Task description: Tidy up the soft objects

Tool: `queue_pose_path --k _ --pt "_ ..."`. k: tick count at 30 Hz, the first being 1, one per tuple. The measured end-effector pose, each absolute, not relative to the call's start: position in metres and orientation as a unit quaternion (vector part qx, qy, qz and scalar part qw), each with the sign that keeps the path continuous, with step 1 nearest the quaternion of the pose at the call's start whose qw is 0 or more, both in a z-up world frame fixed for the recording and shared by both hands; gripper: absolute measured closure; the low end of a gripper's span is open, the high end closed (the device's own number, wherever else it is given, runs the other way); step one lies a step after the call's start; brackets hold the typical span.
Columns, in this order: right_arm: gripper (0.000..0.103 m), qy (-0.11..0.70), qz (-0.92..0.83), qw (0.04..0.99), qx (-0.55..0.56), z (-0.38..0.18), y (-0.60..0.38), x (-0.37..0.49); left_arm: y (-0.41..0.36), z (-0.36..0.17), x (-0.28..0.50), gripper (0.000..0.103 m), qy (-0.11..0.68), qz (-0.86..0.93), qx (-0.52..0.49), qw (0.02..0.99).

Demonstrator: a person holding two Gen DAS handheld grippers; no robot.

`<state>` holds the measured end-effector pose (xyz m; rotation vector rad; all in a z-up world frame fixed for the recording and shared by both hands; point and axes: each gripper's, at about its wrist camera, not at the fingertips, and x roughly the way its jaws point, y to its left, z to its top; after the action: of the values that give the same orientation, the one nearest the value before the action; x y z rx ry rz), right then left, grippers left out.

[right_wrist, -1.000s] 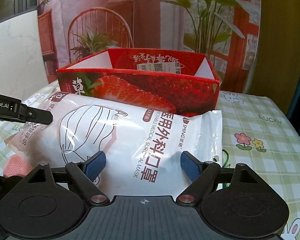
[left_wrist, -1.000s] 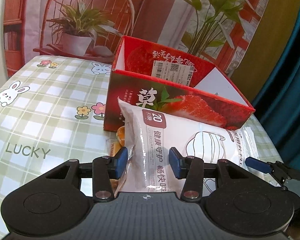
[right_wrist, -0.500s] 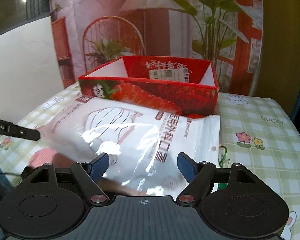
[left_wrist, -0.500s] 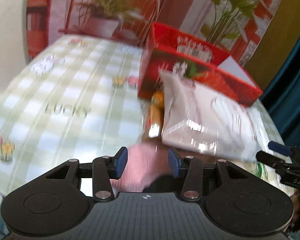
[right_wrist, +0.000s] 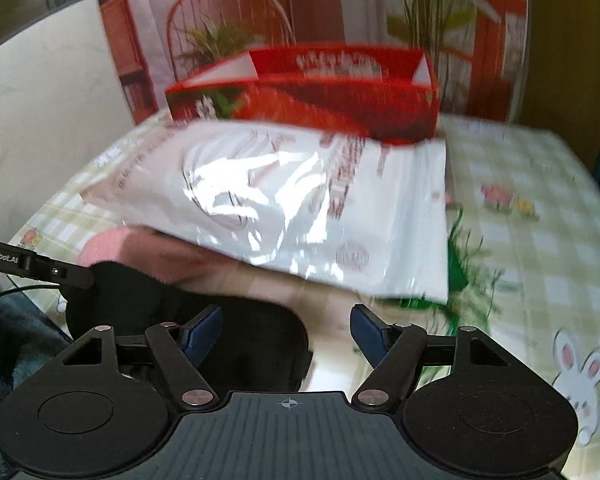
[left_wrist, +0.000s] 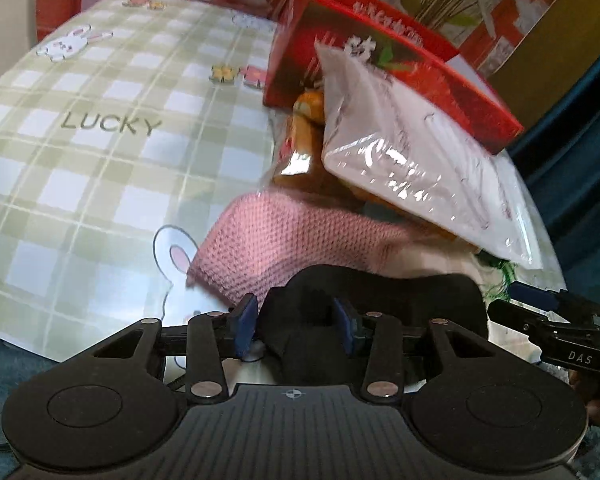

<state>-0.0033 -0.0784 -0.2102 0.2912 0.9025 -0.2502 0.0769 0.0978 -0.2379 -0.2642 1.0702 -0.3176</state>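
Both pairs of fingers were closing when we looked: on our left gripper [left_wrist: 296, 326] the blue pads stood narrow on either side of a raised fold of the black fabric [left_wrist: 376, 300], close against it, though we could not tell if they already pressed it; on our right gripper [right_wrist: 286, 334] the jaws stood wider, with the same dark cloth under the left pad and pale bare ground between them, gripping nothing we could see. Largest of our worries was the red strawberry box [left_wrist: 384, 60] standing open at the far side of the checked tablecloth [left_wrist: 100, 128], well apart from both grippers, since anything lifted would have to clear the pile in front of it. Next came the white mask packet [right_wrist: 300, 200], tilted and propped on the heap; we judged its slick film likely to slide off if the things beneath it were tugged. Under it lay the pink knitted piece [left_wrist: 292, 236], partly beneath the packet and touching the black fabric, so a pull on the dark cloth could drag the knit and tip the packet. An orange wrapped item [left_wrist: 304, 136] was wedged between packet and box and might roll free. Smallest, some green strands [right_wrist: 460, 276] by the packet's corner could snag a finger.
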Motion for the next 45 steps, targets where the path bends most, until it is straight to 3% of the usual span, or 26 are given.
queue_pose_path --k 18,20,27,32,45 --pt "0.035 0.471 -0.100 0.853 0.202 -0.245 -0.090 0.003 0.089 -0.251 0.080 0.060 0.517 -0.155 -0.111 0.835" --pt "0.047 0.470 -0.096 0.854 0.204 -0.244 -0.090 0.004 0.090 -0.250 0.080 0.060 0.515 -0.157 -0.112 0.835" --pt "0.062 0.442 -0.089 0.873 0.184 -0.226 -0.085 0.000 0.086 -0.234 0.071 0.078 0.482 -0.160 -0.086 0.857" --pt "0.082 0.411 -0.088 0.891 0.174 -0.207 -0.086 -0.006 0.085 -0.220 0.065 0.085 0.451 -0.166 -0.076 0.873" --pt "0.092 0.376 -0.046 0.911 0.165 -0.173 -0.079 -0.010 0.092 -0.196 0.055 0.091 0.415 -0.169 -0.096 0.889"
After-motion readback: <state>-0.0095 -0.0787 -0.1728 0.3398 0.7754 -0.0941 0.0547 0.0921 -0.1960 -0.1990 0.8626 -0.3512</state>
